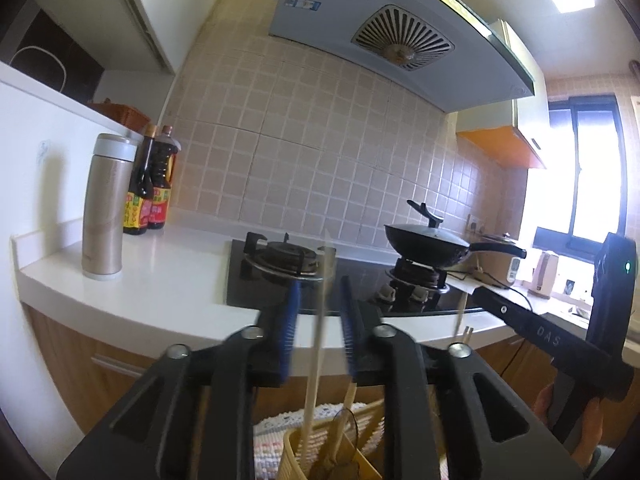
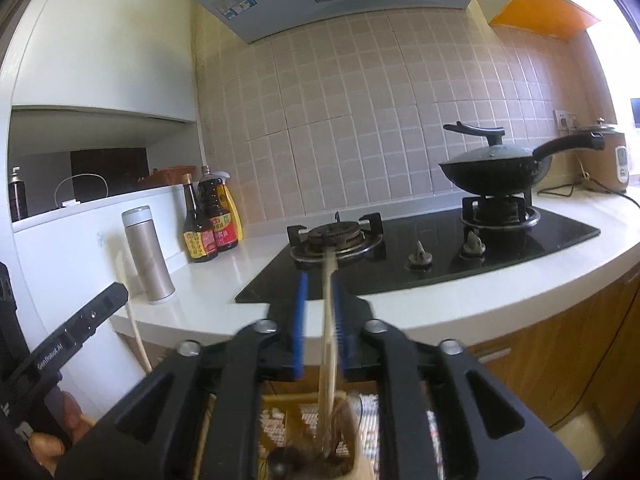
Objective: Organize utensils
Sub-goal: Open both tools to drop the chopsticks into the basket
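blurred: chopstick (image 1: 320,320) between my left gripper (image 1: 319,300) fingers, grip contact unclear | same for right gripper (image 2: 320,296) chopstick (image 2: 329,320) | cut off: yellow basket (image 1: 296,452) at bottom edge, contents indistinct

This is a home kitchen. A two-burner gas hob (image 2: 420,248) is set into a white desk (image 2: 208,280), with a lidded black wok (image 2: 492,172) on one burner and a range hood (image 1: 384,36) overhead. Beige wall tiles (image 2: 360,120), sauce bottles (image 2: 210,216) at the desk's back corner, a rice cooker (image 2: 612,156) and wooden cupboard fronts (image 2: 560,344) below confirm it.
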A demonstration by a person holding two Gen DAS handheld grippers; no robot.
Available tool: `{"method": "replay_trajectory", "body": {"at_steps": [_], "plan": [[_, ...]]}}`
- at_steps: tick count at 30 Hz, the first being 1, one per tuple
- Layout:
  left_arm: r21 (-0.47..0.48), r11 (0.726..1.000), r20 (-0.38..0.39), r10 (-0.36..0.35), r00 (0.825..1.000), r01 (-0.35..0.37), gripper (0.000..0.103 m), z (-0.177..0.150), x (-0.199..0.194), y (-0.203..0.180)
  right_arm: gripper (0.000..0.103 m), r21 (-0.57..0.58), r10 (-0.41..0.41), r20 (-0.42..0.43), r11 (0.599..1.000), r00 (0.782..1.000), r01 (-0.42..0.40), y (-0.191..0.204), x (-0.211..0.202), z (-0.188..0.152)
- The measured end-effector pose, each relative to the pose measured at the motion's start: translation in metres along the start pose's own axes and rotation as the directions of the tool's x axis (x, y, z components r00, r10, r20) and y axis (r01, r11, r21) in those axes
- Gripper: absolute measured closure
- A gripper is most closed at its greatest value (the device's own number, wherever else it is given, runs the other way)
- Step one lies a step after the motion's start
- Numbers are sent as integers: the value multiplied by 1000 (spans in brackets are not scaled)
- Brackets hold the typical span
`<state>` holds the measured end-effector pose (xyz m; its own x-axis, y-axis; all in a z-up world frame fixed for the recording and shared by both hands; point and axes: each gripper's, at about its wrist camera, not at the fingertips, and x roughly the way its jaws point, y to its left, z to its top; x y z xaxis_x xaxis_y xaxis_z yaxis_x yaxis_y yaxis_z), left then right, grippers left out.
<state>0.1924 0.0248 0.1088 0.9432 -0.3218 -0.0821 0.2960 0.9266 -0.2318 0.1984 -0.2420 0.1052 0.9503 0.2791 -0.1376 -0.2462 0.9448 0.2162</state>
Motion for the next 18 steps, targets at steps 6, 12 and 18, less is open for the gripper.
{"method": "replay_trajectory", "body": {"at_steps": [6, 12, 18], "plan": [[-18, 999, -18, -27, 999, 27, 53, 4, -34, -2, 44, 14, 19, -9, 1000, 1000, -19, 8, -42, -7], [6, 999, -62, -33, 998, 34, 30, -3, -83, -18, 44, -70, -17, -71, 998, 997, 12, 30, -87, -28], [18, 1000, -76, -5, 997, 7, 20, -17, -126, -37, 44, -88, -41, -131, 996, 991, 29, 44, -123, -54]]}}
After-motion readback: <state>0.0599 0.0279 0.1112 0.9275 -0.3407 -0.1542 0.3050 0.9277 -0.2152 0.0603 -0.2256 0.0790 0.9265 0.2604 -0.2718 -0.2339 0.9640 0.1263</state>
